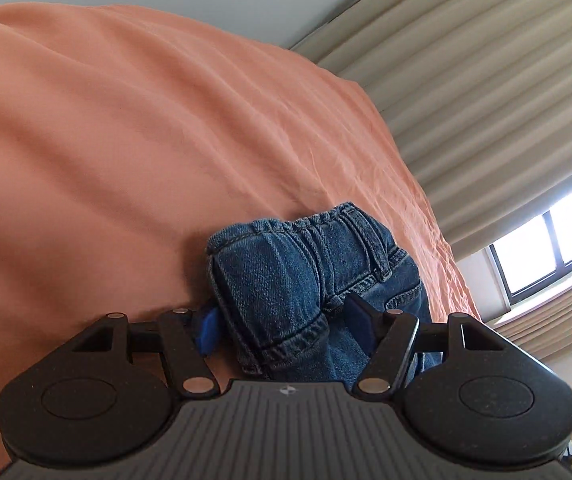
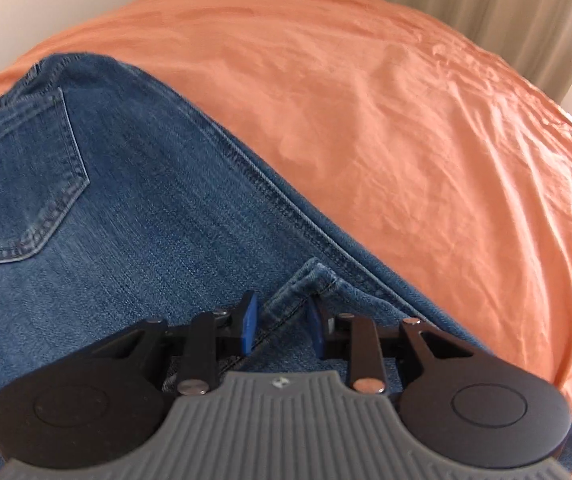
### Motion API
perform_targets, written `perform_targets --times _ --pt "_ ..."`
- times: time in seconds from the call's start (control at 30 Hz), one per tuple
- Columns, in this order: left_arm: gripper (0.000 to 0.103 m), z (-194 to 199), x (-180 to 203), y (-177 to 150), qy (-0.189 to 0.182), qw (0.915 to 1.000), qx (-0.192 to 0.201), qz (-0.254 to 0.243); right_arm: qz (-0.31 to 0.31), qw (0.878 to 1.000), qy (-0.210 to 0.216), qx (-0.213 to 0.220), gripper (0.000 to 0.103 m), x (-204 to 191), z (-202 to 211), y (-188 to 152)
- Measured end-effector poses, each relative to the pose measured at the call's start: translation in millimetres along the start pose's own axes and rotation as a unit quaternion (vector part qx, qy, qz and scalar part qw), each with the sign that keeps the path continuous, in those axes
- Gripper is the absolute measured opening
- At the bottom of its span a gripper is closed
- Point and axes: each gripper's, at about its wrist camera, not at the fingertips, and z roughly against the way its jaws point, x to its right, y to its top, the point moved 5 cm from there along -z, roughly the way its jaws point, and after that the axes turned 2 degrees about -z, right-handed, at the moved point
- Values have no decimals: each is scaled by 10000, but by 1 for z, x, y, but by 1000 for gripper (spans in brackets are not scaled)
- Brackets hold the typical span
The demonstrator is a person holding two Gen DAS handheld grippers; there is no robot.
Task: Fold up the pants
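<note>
Blue jeans lie on an orange bed sheet (image 2: 405, 120). In the left wrist view a thick bunched bundle of the jeans' waistband (image 1: 297, 272) stands up off the sheet, and my left gripper (image 1: 284, 325) is shut on it with the jaws wide apart and a blue pad against each side. In the right wrist view the jeans (image 2: 134, 200) spread flat with a back pocket (image 2: 26, 184) at the left. A leg hem (image 2: 293, 296) is laid over them. My right gripper (image 2: 282, 322) stands over that hem, open, with its blue pads on either side and not pressing it.
The orange sheet (image 1: 126, 140) covers the whole bed, wrinkled toward the right edge. Beige curtains (image 1: 485, 100) and a window (image 1: 553, 248) stand beyond the bed's right side. A pale wall runs behind the bed.
</note>
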Motion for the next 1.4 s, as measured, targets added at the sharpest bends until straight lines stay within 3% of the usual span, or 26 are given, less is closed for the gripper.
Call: perform_targets --times 0.17,0.23,0.33,0.43,0.57,0.67,0.8,0.97,1.07,1.2,1.4 --pt "48 -2 -2 0 2 9999 29 -120 -18 9999 -110 -126 25 -3 -9 1" --pt "24 1 0 3 132 9998 76 -108 -54 9998 -136 -118 25 -3 -8 1" --pt "18 9 9 10 183 9997 102 -89 -27 9997 -240 -63 25 -6 -3 1" --pt "17 26 39 12 327 9969 267 -661 90 9993 -351 122 22 -12 13 0" --pt "17 53 87 12 193 9927 494 -1086 -22 9986 -218 484 19 -15 52 -8" --pt "17 71 135 4 123 9842 671 -1632 -95 9978 -134 645 19 -10 84 -21" --pt "17 94 209 -26 -66 9616 898 -2593 -395 9959 -8 817 19 2 127 -48" --pt "17 100 290 -92 -271 9284 906 -3595 -807 9921 70 956 19 23 166 -90" --pt "17 84 326 -144 -271 9000 806 -4275 -1064 9901 69 912 19 37 177 -117" --pt "17 46 356 -223 -293 8620 352 -5048 -1435 9862 145 815 15 57 181 -157" --pt "18 -7 352 -329 -141 8192 -823 -5674 -1971 9779 248 654 15 83 175 -211"
